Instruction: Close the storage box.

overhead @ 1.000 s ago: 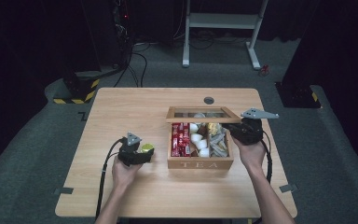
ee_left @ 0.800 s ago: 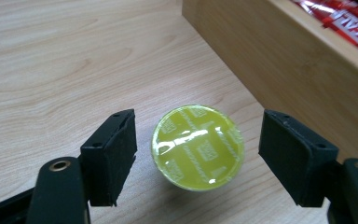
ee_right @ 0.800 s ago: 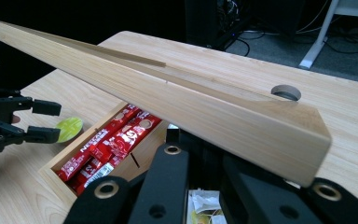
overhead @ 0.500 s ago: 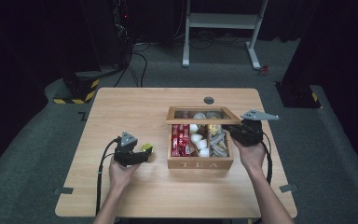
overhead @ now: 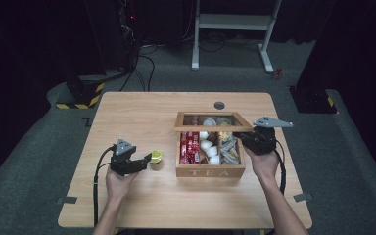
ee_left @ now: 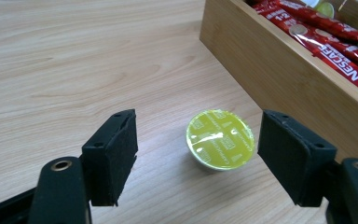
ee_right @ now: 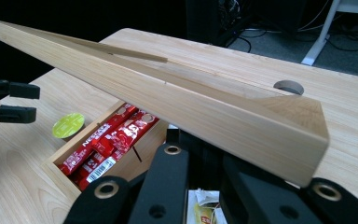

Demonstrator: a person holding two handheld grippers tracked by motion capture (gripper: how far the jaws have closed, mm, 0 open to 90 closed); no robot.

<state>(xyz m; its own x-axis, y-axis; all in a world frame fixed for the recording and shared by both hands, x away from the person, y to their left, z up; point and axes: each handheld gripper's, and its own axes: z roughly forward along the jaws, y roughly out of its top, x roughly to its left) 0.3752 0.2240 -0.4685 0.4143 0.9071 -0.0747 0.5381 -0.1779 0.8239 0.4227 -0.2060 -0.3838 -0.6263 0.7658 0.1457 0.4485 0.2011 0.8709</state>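
The coffee pod (ee_left: 220, 139), with its yellow-green foil top facing up, is sitting on the counter (overhead: 142, 112) just beside the left wall of the wooden tea box (overhead: 210, 171), apart from it and not touching. The left claw (ee_left: 196, 158) is standing open around the pod: its two black pads (ee_left: 114, 154) are flanking it on either side with a clear gap to each, having just been closing a little, so nothing is being gripped yet. In the high view the left claw (overhead: 144, 160) is lying low and nearly level, pointing toward the box.

The right claw (ee_right: 200, 154) is closed on the box's lid (ee_right: 177, 100), propping it open above the red coffee sticks (ee_right: 107, 142); in the high view that right claw (overhead: 247, 139) is at the lid's right corner.

To do this well, the left hand is probably needing to centre the pod between the pads, sink until they are meeting the pod's side below the foil rim, then squeeze gently, since the cup looks thin and could crush or squirt out sideways. The right hand should be keeping the lid steady and high enough that the pod can pass over the box wall into a free compartment
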